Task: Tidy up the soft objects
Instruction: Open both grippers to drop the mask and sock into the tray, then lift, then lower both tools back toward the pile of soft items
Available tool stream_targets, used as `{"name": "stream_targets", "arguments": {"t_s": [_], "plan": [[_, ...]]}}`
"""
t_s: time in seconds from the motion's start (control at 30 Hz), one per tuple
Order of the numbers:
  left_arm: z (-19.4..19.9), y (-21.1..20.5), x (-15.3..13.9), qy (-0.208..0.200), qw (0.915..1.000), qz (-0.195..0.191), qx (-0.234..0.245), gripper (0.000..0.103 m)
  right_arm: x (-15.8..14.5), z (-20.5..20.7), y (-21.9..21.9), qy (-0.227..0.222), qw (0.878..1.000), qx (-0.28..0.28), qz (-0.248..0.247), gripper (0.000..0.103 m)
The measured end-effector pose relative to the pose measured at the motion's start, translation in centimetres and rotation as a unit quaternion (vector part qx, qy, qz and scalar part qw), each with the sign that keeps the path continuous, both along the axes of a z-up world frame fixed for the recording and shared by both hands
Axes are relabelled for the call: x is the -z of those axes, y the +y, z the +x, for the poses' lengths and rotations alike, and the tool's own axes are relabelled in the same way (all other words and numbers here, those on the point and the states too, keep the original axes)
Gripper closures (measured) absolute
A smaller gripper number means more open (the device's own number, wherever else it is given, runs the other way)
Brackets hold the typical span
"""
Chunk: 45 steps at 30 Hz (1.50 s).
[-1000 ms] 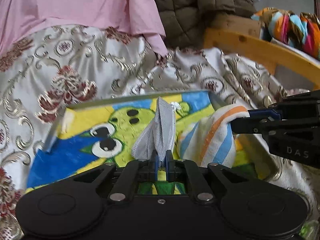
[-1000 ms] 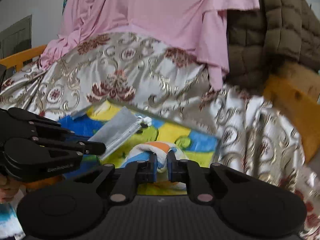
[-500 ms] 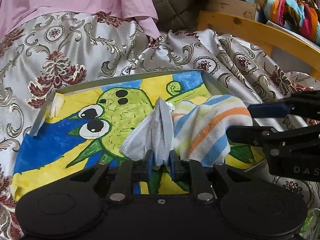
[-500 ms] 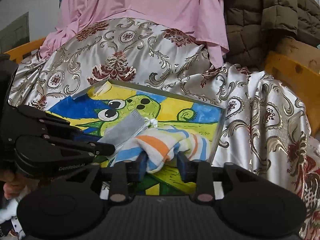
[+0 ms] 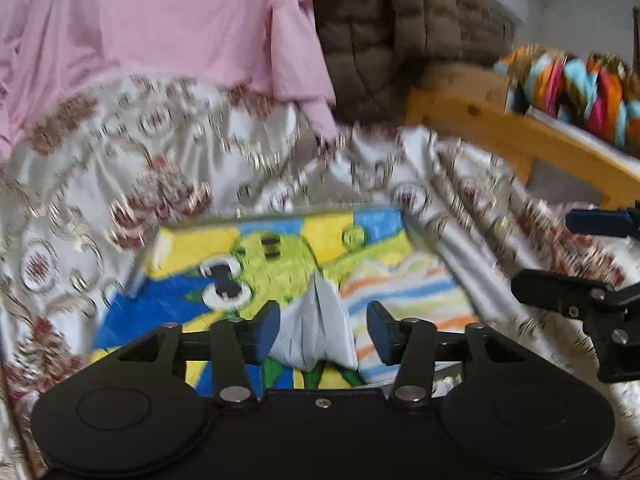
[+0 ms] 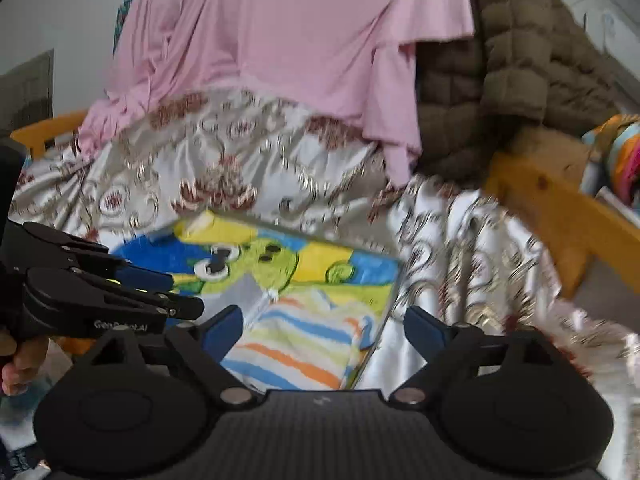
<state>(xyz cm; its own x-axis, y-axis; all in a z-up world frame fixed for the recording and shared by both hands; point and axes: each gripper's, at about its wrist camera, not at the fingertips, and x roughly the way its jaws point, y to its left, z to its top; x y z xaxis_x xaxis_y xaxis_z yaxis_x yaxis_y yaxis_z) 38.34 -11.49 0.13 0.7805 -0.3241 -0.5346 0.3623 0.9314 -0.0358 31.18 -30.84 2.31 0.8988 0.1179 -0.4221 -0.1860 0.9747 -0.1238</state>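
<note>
Grey mesh cloth (image 5: pixel 316 330) lies tented on the painted tray (image 5: pixel 256 224), between my left gripper (image 5: pixel 323 330) fingers, which have just been opening and no longer pinch it. At its three o'clock the striped towel (image 6: pixel 304 344) rests in the tray's near corner; my right gripper (image 6: pixel 323 330) has just been spreading wide and stands clear of it. Floral satin spread (image 5: pixel 120 168) surrounds the tray; a pink sheet (image 6: pixel 280 40) hangs at twelve o'clock, a brown quilted jacket (image 6: pixel 500 80) at two, a wooden rail (image 5: pixel 520 136) beyond. The blur hides whether the cloth touches my left pad
</note>
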Motion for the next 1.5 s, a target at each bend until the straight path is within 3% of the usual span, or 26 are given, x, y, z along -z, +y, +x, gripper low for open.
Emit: {"name": "stream_targets", "arguments": {"t_s": [0.4,0.8,1.1,1.5], "plan": [[-9.2,1.9,-8.5,-0.094,0.9954,-0.019,0.010,0.027,-7.1,-8.3,0.0,-0.082,0.996,0.003,0.020,0.000],[-19.4,4.7,-12.7,-0.138,0.9893,-0.046,0.011,0.013,-11.0,-17.6,1.3,-0.129,0.991,0.001,0.036,0.000],[-26.4,6.7,-12.2,-0.151,0.9873,-0.049,0.008,0.008,-10.3,-23.6,2.9,-0.131,0.990,0.012,0.056,0.000],[-32.4,10.2,-9.1,-0.139,0.9894,-0.043,-0.003,0.007,-6.4,-29.8,5.8,-0.113,0.992,0.033,0.051,0.000]]}}
